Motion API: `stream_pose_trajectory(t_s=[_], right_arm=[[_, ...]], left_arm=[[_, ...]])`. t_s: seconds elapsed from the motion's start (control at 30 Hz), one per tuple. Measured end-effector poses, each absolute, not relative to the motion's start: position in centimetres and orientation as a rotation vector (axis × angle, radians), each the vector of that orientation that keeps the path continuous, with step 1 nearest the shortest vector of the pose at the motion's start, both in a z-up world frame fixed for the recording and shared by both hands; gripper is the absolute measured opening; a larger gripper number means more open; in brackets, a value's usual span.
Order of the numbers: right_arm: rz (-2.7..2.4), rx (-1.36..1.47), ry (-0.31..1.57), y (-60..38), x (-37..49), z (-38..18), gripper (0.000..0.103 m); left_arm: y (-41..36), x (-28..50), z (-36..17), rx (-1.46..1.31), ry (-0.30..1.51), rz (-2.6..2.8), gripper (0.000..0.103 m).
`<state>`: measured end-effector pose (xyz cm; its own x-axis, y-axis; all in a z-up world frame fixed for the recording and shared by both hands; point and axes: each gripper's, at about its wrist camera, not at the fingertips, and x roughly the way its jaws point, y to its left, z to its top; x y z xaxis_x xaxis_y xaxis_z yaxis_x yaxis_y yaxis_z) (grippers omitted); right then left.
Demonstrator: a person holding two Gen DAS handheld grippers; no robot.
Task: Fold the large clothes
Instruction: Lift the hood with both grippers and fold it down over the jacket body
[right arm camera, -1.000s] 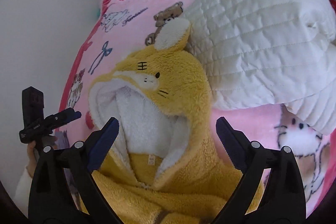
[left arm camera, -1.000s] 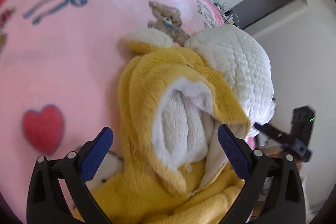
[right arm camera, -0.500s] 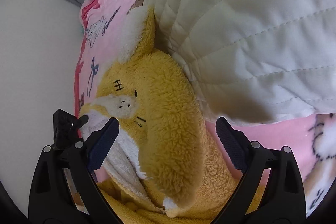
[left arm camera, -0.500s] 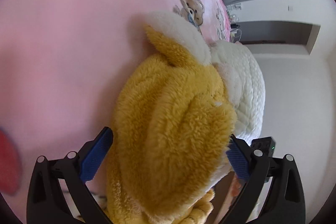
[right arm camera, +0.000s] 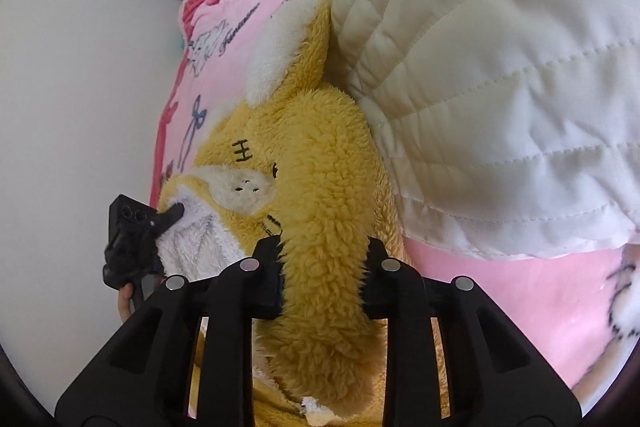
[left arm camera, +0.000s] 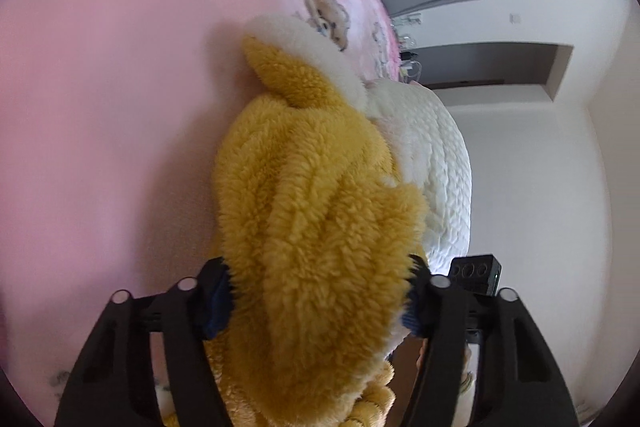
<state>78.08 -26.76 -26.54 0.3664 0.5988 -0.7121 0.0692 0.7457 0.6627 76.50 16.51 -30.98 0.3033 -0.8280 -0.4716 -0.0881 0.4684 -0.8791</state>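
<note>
The yellow plush fleece hooded garment with white-lined ears [right arm camera: 320, 187] lies on the pink printed blanket on the bed [left arm camera: 100, 107], its hood against a white quilted coat [right arm camera: 480, 87]. It looks soft, bulky and light — thick pile that compresses, best taken at the hood's edges. The left gripper [left arm camera: 316, 301] pinches one hood fold, jaws half-closed; the right gripper [right arm camera: 322, 275] squeezes another — jaws narrower.

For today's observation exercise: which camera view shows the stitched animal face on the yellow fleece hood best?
The right wrist view: the stitched face on the yellow fleece hood shows its forehead mark, eye and pale muzzle. The left wrist view shows only the hood's plain back and one ear, no face.
</note>
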Motion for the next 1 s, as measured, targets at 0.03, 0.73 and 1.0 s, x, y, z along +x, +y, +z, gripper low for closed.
stream_pose_trajectory(t_s=[0.03,0.73,1.0], right_arm=[[0.399,0.65,1.143,-26.6,77.8,-26.1,0.02],[0.611,0.442,0.843,-29.6,49.1,-18.8,0.021],[0.555,0.496,0.917,-29.5,45.8,-25.6,0.021]], left_arm=[[16.6,75.9,-30.3,-0.958,1.145,-0.634,0.057],[14.3,44.0,-19.6,-0.276,0.88,-0.755,0.064],[15.2,39.9,-24.6,-0.449,0.818,-0.704,0.069]])
